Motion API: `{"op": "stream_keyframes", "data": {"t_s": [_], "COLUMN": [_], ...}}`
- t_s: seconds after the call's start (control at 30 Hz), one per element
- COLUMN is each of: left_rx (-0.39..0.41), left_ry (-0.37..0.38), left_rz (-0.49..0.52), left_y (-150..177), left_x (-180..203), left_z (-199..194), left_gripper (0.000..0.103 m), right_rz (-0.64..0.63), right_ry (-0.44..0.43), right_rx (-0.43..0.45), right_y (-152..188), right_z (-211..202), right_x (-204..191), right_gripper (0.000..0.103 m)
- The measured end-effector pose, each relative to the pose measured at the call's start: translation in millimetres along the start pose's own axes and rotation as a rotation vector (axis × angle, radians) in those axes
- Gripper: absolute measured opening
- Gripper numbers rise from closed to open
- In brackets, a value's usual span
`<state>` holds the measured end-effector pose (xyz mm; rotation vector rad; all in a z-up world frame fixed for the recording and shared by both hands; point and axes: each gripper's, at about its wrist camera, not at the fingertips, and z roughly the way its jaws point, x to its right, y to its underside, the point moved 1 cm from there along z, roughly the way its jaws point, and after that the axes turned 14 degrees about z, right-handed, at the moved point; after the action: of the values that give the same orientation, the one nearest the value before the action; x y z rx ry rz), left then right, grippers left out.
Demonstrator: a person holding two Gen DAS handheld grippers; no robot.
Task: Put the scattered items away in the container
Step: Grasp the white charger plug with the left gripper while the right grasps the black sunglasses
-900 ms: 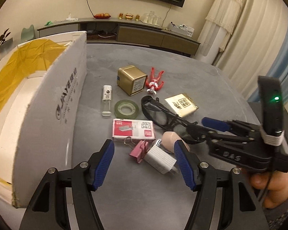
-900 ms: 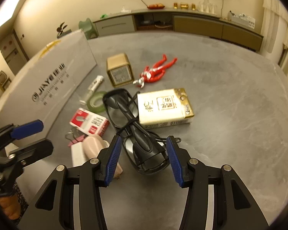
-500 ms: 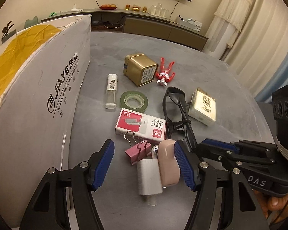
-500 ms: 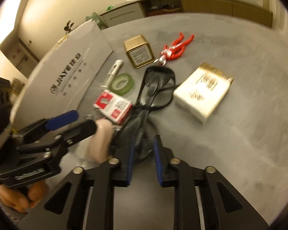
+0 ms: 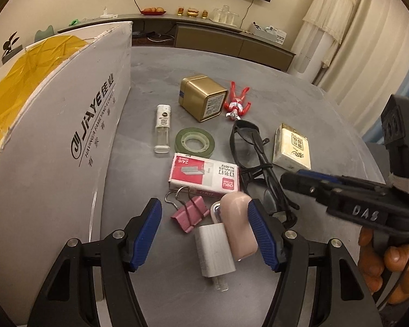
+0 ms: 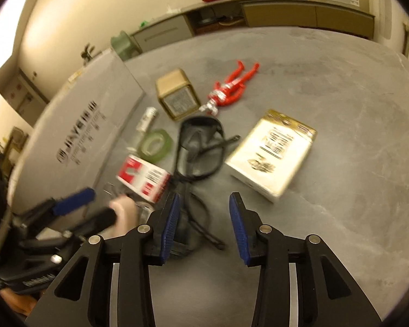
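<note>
Scattered items [image 5: 203, 173] beside upright white box [image 5: 54, 147]

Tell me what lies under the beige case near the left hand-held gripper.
The beige case leans on a white charger and covers a round silvery item; what that item is stays hidden.

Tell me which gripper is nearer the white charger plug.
Left. The left gripper straddles the white charger plug, fingers open either side of it. The right gripper sits off to its right, open beside the black glasses.

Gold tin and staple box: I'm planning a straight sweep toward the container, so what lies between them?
In the left wrist view, the green tape roll lies between the gold tin and the staple box, close to the box's far edge.
</note>
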<state>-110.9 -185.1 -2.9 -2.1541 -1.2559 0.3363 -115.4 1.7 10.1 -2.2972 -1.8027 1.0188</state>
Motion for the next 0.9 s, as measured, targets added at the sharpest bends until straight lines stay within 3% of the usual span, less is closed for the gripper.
{"op": "stream_keyframes", "data": {"t_s": [0.1,0.23,0.3,0.33,0.63,0.73,0.83,0.87,0.9], "left_rx": [0.0,-0.008,-0.017,-0.017,-0.039,-0.064,-0.051,-0.055,-0.057], "left_ry": [0.004,0.029,0.034,0.033,0.036,0.058,0.039,0.026,0.029], "left_rz": [0.002,0.009,0.009,0.007,0.024,0.041,0.069,0.073,0.065], "left_y": [2.2,5.0,6.6,6.3,15.7,22.3,22.2,21.7,22.0], "left_x": [-0.4,1.3,2.1,1.9,0.4,4.6,8.1,7.0,4.0], "left_z": [-0.8,2.1,4.3,3.7,-1.1,2.2,3.6,4.7,5.3], "left_gripper": [0.067,0.069,0.07,0.07,0.07,0.062,0.042,0.031,0.029], "right_rz": [-0.012,-0.073,-0.072,-0.06,-0.006,-0.027,-0.064,-0.068,-0.064], "right_ry": [-0.024,0.033,0.054,0.056,0.082,0.091,0.105,0.104,0.098], "right_rx": [0.007,-0.028,-0.025,-0.027,-0.025,-0.022,-0.007,-0.008,-0.014], "right_y": [0.0,4.4,3.8,1.5,-2.1,1.5,5.8,6.3,6.2], "right_z": [3.7,26.5,30.9,29.0,13.2,13.7,14.8,14.9,14.3], "right_x": [-12.6,-25.4,-22.6,-18.9,11.0,10.7,5.4,4.9,5.4], "right_gripper": [0.045,0.044,0.022,0.018,0.018,0.021,0.024,0.023,0.019]}}
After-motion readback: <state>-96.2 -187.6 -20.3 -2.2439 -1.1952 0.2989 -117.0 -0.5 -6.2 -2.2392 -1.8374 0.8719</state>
